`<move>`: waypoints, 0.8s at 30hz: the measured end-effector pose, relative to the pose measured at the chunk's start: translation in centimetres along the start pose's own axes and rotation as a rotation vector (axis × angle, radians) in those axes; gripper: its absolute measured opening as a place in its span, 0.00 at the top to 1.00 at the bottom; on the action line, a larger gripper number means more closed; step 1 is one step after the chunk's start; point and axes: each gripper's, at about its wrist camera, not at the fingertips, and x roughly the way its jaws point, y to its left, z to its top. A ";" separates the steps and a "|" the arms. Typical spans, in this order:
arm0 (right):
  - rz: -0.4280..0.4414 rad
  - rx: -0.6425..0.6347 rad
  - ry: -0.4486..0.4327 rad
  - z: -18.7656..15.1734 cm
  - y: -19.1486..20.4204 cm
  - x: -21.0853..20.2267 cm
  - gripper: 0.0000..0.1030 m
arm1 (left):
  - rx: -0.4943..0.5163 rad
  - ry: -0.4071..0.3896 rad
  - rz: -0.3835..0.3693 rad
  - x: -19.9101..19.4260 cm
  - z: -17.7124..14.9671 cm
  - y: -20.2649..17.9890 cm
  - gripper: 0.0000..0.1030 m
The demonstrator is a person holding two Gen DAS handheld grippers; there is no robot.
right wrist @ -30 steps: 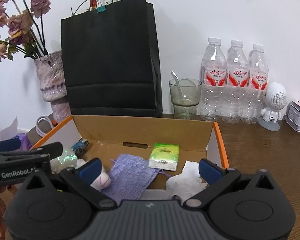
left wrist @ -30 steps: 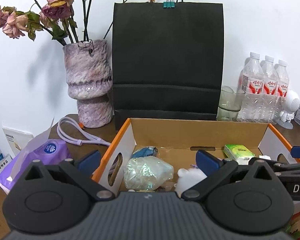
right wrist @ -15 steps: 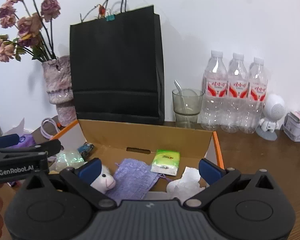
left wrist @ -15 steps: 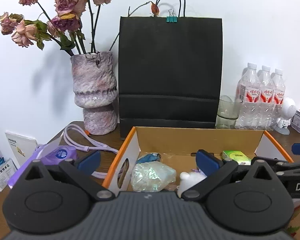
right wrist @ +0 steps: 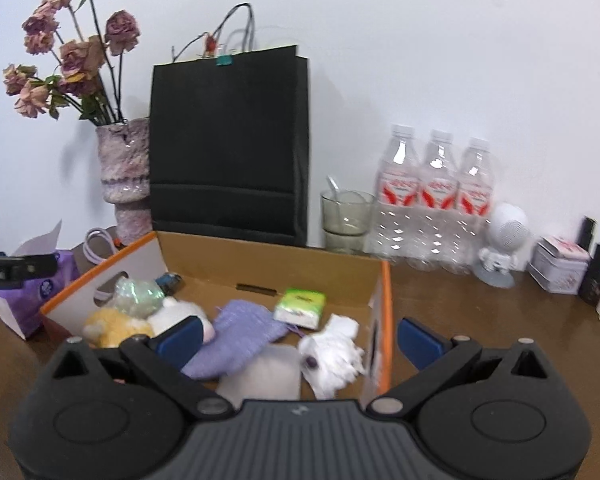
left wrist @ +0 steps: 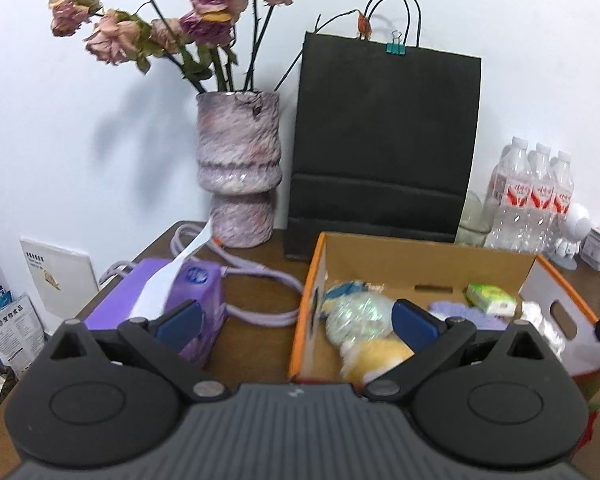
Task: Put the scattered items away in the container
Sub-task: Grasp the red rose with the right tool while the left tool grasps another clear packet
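Observation:
An orange-edged cardboard box (left wrist: 420,254) (right wrist: 272,258) sits on the wooden table. Inside lie a shiny greenish pouch (left wrist: 358,314) (right wrist: 138,292), a yellow plush (left wrist: 376,360) (right wrist: 108,326), a white plush (right wrist: 176,312), a purple knit pouch (right wrist: 240,332), a green tissue pack (left wrist: 490,298) (right wrist: 300,306) and crumpled white tissue (right wrist: 334,354). My left gripper (left wrist: 296,322) stands open, empty, over the box's left wall. My right gripper (right wrist: 300,338) is open and empty above the box's front right corner.
A purple tissue box (left wrist: 168,300) and a lilac cable (left wrist: 256,276) lie left of the box. Behind stand a vase of dried roses (left wrist: 238,172), a black paper bag (left wrist: 384,140), a glass cup (right wrist: 346,220), three water bottles (right wrist: 436,200), a white figurine (right wrist: 502,240) and a small tin (right wrist: 560,270).
Both grippers have pulled back and risen. The left view has swung left, the right view right, so more of the table on each side shows. Both stay open.

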 end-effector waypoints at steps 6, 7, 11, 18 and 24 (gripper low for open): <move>-0.012 0.037 0.029 -2.6 -1.5 -1.9 0.00 | 0.045 0.032 -0.004 -1.0 -2.7 0.7 0.00; -0.010 0.040 0.036 -3.1 -1.6 -2.2 0.00 | 0.065 0.048 -0.006 -0.9 -3.3 0.5 0.00; 0.034 0.027 0.074 -5.9 -1.2 -2.5 0.00 | 0.090 0.111 -0.019 -0.4 -5.4 -0.4 0.00; 0.057 0.000 0.077 -8.2 1.2 -1.6 0.00 | 0.114 0.174 -0.017 0.7 -7.5 -3.5 0.00; 0.037 0.040 0.062 -7.9 1.9 -0.5 0.01 | 0.064 0.206 0.017 1.9 -8.1 -4.9 0.00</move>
